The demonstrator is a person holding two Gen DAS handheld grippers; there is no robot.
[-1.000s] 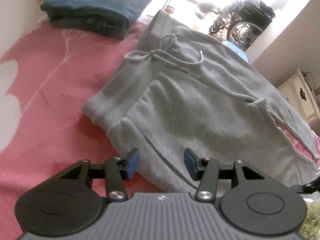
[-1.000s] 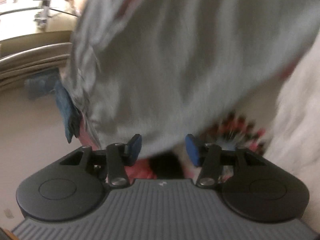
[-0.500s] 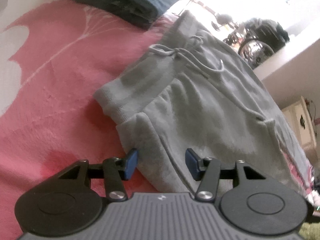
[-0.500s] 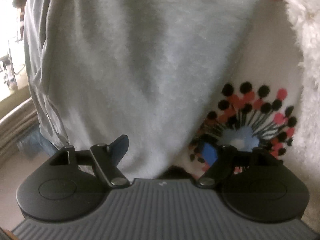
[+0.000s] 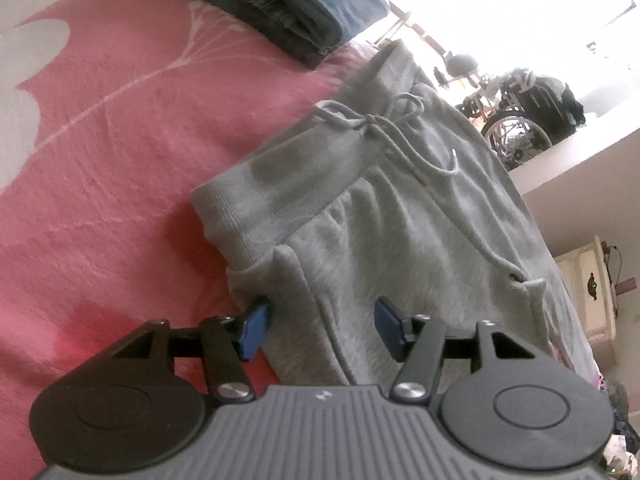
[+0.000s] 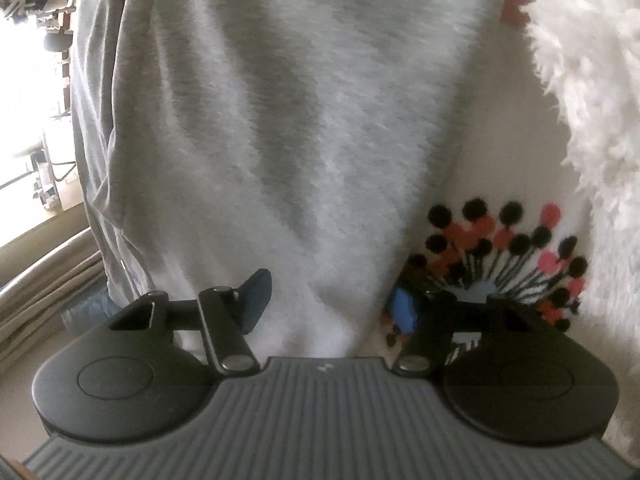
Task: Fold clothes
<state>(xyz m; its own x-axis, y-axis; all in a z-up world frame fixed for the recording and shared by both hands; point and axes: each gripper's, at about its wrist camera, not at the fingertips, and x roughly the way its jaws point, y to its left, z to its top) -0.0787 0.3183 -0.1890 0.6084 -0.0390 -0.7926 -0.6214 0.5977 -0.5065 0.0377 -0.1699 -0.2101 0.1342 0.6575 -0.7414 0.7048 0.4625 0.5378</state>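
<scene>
Grey sweatpants point(image 5: 400, 220) lie flat on a pink blanket point(image 5: 100, 140), their waistband and tied drawstring point(image 5: 384, 128) turned toward the far side. My left gripper point(image 5: 323, 326) hovers low at the side edge just below the waistband. Its jaws are opening, with the cloth's edge lying between the blue pads and neither pad pressing on it. In the right wrist view the same grey fabric point(image 6: 300, 100) fills the picture. My right gripper point(image 6: 330, 304) straddles its near edge. Its jaws are closing, still apart, with the left pad over the cloth and the right pad over the patterned bedspread point(image 6: 500, 248).
A folded stack of dark blue and charcoal clothes point(image 5: 288, 12) sits at the blanket's far end. Beyond the bed stand a wheelchair point(image 5: 520, 128) and a cream cabinet point(image 5: 592, 288). White fluffy fabric point(image 6: 580, 60) lies right of the sweatpants.
The left gripper sank toward the sweatpants' edge and rolled, its jaws a little wider. The right gripper slid across the cloth and rolled; its jaws spread wide, then narrowed.
</scene>
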